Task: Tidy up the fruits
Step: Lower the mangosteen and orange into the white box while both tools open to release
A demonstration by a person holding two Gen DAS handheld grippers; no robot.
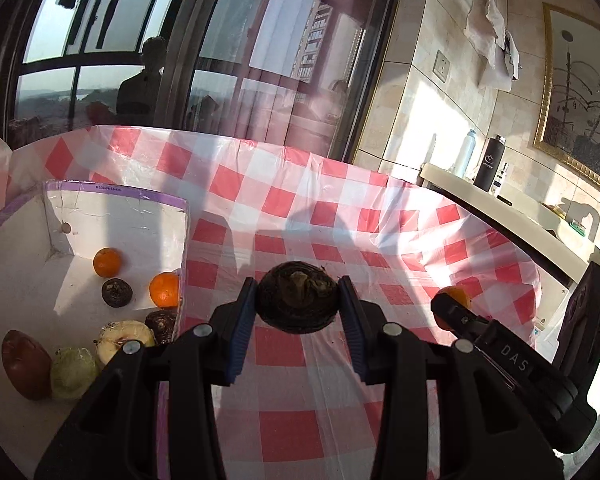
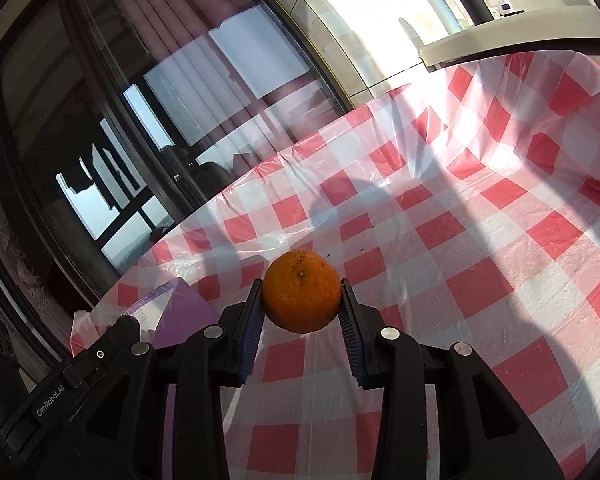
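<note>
My left gripper (image 1: 298, 300) is shut on a dark brown round fruit (image 1: 298, 294) and holds it above the checked cloth, just right of the white box (image 1: 112, 220). Inside the box lie two oranges (image 1: 107, 262), two dark fruits (image 1: 117, 292), a pale apple (image 1: 126, 338), a green fruit (image 1: 74, 372) and a reddish-brown fruit (image 1: 24, 364). My right gripper (image 2: 302, 304) is shut on an orange (image 2: 302, 291) above the cloth. It also shows at the right of the left wrist view (image 1: 450, 300), with the orange (image 1: 458, 294) peeking behind it.
The table carries a red-and-white checked plastic cloth (image 1: 340, 208) with raised edges. A window stands behind it. A shelf at the right holds a black bottle (image 1: 492, 164) and a white bottle (image 1: 466, 152). The box corner shows in the right wrist view (image 2: 172, 308).
</note>
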